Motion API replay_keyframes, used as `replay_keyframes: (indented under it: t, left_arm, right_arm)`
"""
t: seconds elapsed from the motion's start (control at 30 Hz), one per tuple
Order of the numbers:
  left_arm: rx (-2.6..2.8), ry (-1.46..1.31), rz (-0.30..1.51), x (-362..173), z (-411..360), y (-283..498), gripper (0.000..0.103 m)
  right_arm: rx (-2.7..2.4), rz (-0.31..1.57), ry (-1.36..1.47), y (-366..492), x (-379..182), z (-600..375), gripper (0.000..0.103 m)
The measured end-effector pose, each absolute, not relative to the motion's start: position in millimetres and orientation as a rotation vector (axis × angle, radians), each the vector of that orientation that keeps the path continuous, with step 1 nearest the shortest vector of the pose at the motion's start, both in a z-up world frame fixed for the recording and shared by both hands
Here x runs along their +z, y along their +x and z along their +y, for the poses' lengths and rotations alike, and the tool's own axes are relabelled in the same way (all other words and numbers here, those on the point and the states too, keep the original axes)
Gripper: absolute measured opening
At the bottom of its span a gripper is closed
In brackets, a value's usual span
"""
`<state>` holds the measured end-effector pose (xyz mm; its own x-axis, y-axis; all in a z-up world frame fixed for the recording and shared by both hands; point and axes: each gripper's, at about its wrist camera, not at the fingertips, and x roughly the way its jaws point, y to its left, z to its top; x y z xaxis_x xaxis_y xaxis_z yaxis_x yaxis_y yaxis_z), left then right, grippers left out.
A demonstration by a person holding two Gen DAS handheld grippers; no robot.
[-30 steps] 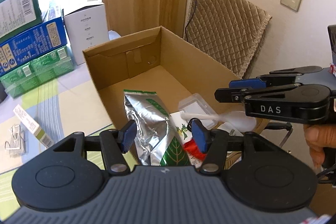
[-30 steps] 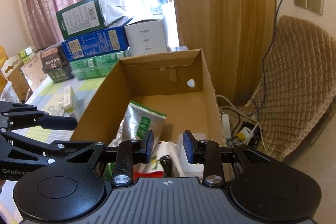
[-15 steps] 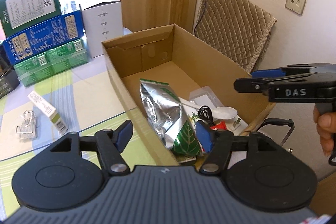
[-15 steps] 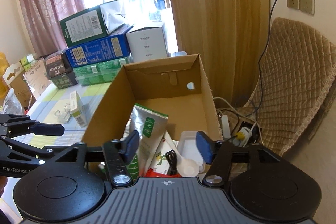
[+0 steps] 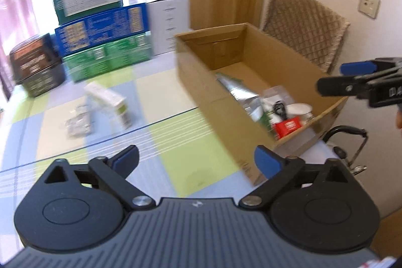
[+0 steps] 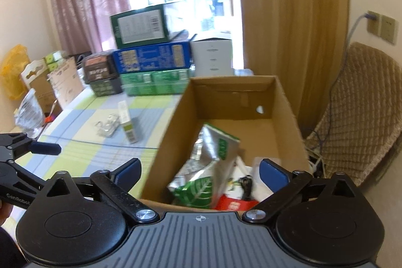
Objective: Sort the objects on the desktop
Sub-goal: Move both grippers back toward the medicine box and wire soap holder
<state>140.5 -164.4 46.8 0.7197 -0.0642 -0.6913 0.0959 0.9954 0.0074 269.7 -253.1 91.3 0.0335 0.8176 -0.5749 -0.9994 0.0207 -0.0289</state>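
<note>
Landmark: cardboard box (image 5: pixel 227 102), open-topped, standing on the checked tablecloth (image 5: pixel 160 122).

Left gripper (image 5: pixel 196 160): jaws spread wide, nothing between the blue pads. It hangs over the cloth just outside the box's near long wall. Right gripper (image 6: pixel 200 170): jaws likewise spread wide and empty, held above the box's near end, looking down into it.

Inside the box, near end: silver foil bag (image 6: pixel 208 167) with a green leaf print, lying along the left wall; red packet (image 6: pixel 235 205) at the near edge; black cable coil (image 6: pixel 245 183) just behind the red packet; white round spoon bowl (image 5: pixel 300 110) and a clear plastic case (image 5: pixel 277 92) on the side away from the foil bag. Far half of the box shows bare floor.

Outside the box, to its left on the cloth: small white-and-green carton (image 5: pixel 110 103), and just beside it a bundle of metal clips (image 5: pixel 78 121). Both are well apart from either gripper. Stacked cartons (image 5: pixel 100 24) stand beyond the box's far left corner.

Versus 0.5 s ago: both sets of jaws are wider apart. The left gripper has drawn back and leftward from the box, so the foil bag no longer sits between its pads. Left view is motion-blurred.
</note>
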Motion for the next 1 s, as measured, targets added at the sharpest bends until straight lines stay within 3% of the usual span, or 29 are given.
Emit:
replay_keyframes:
  t: [0.53, 1.0]
  left_arm:
    - [0.078, 0.078, 0.813, 35, -75, 96, 0.102]
    - [0.115, 0.062, 0.814, 35, -41, 92, 0.102]
  right_arm:
    - [1.601, 0.386, -0.635, 194, 82, -222, 0.101]
    - [1.669, 0.338, -0.731, 152, 83, -193, 0.101]
